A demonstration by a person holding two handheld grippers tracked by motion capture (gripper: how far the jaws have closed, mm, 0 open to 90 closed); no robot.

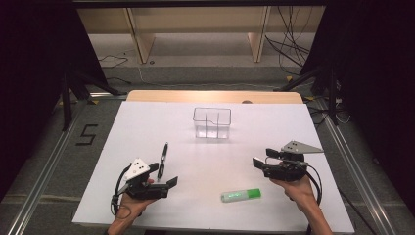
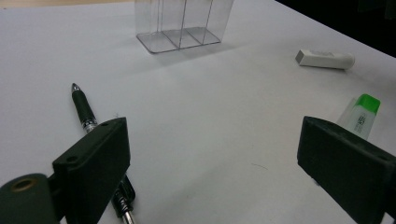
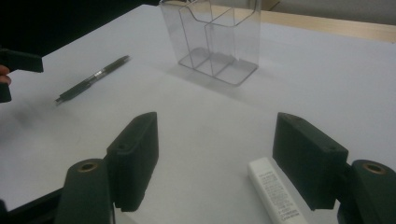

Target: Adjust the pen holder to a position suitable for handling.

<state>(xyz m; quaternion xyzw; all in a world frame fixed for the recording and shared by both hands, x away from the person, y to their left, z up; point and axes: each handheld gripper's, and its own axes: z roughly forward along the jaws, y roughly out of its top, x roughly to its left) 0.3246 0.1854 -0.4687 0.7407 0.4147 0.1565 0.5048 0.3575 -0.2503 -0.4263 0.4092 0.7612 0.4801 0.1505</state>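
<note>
A clear plastic organizer [image 1: 211, 122] with compartments stands at the middle back of the white table [image 1: 147, 127]. A black pen [image 1: 163, 159] lies left of centre, just beyond my left gripper [image 1: 165, 175], which is open and holds nothing. In the left gripper view [image 2: 215, 140] the pen [image 2: 84, 109] runs under the left jaw and a green-capped tube [image 2: 362, 114] lies by the right jaw. My right gripper [image 1: 262, 157] hangs open over the right side. In the right gripper view [image 3: 219, 140] a white tube [image 3: 275, 191] lies on the table beside the right jaw, untouched.
The green-capped tube [image 1: 241, 195] lies near the front edge between both hands. The organizer [image 3: 215, 42] and pen [image 3: 93, 77] sit ahead of the right gripper. The white tube [image 2: 325, 59] is far right in the left gripper view. Shelving and cables stand beyond the table.
</note>
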